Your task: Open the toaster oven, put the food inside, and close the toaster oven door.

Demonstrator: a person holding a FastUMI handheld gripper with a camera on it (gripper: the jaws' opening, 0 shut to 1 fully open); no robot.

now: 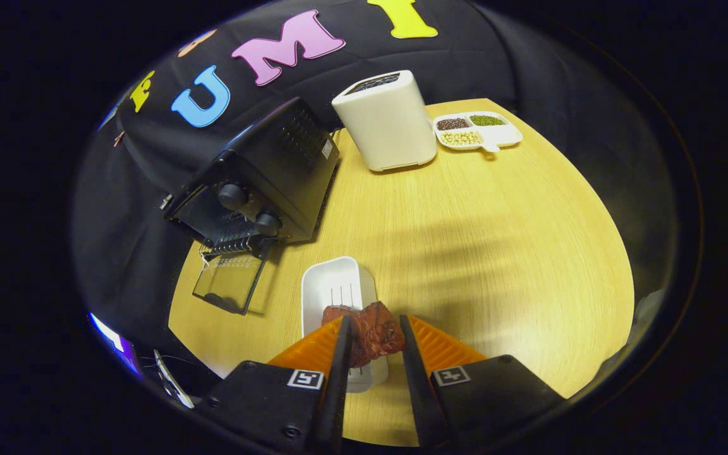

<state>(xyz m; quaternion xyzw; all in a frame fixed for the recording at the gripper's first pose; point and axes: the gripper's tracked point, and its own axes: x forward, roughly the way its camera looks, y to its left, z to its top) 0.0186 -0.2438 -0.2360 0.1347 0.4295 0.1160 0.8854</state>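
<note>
Now the claw (373, 335) is closed on the meat (371, 328), a dark red chunk pinched between both fingers. The meat hangs over the white tray (337, 287), which sits on the wooden desk (497, 253) just ahead of the fingers. I think the meat has been lifted off the tray, but I cannot tell if it is fully clear of it. Beyond the tray, off to the left, sits the black toaster oven (263, 177). Its glass door (230, 281) is folded down flat and open, so the first job looks done. You can see the wire rack at the mouth of the oven. The food is not inside yet. So what is left is to carry the meat over to the oven, set it in, let go, and then push the door up shut. Farther back on the desk stand a white toaster (389, 123) and a small dish of beans (478, 131).
</note>
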